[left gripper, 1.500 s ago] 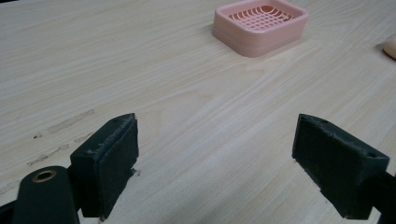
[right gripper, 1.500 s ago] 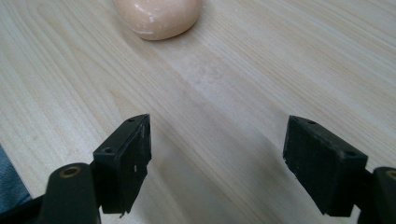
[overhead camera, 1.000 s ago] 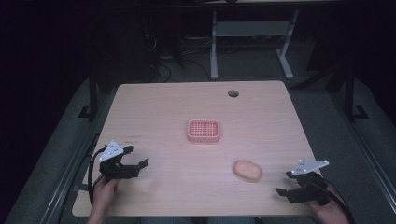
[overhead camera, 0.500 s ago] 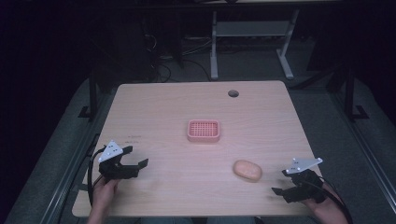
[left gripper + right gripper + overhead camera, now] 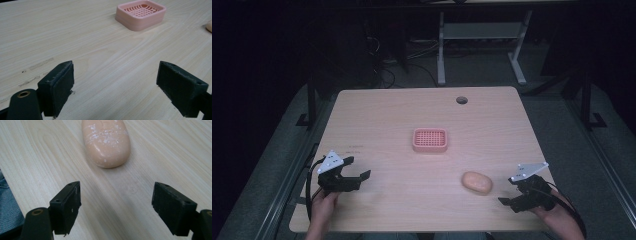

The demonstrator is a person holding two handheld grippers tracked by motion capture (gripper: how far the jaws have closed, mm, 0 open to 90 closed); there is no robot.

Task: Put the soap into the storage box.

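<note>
A peach soap bar (image 5: 477, 182) lies on the wooden table (image 5: 402, 115) at the front right. In the right gripper view the soap bar (image 5: 106, 141) is just ahead of my right gripper (image 5: 116, 195), whose jaws stand wide apart and empty. From above, the right gripper (image 5: 507, 191) is a short way right of the soap, not touching it. A pink slotted soap dish (image 5: 430, 140) sits mid-table. My left gripper (image 5: 357, 170) hovers at the front left, open and empty, and its own view shows the dish (image 5: 140, 13) far ahead of the left gripper (image 5: 115, 75).
A round cable hole (image 5: 461, 100) is near the table's far edge. A metal frame (image 5: 477, 35) stands on the dark floor behind the table. Blue cloth (image 5: 6, 202) shows past the table's front edge.
My right gripper has slid a little left, closer to the soap bar. The left gripper has barely moved.
</note>
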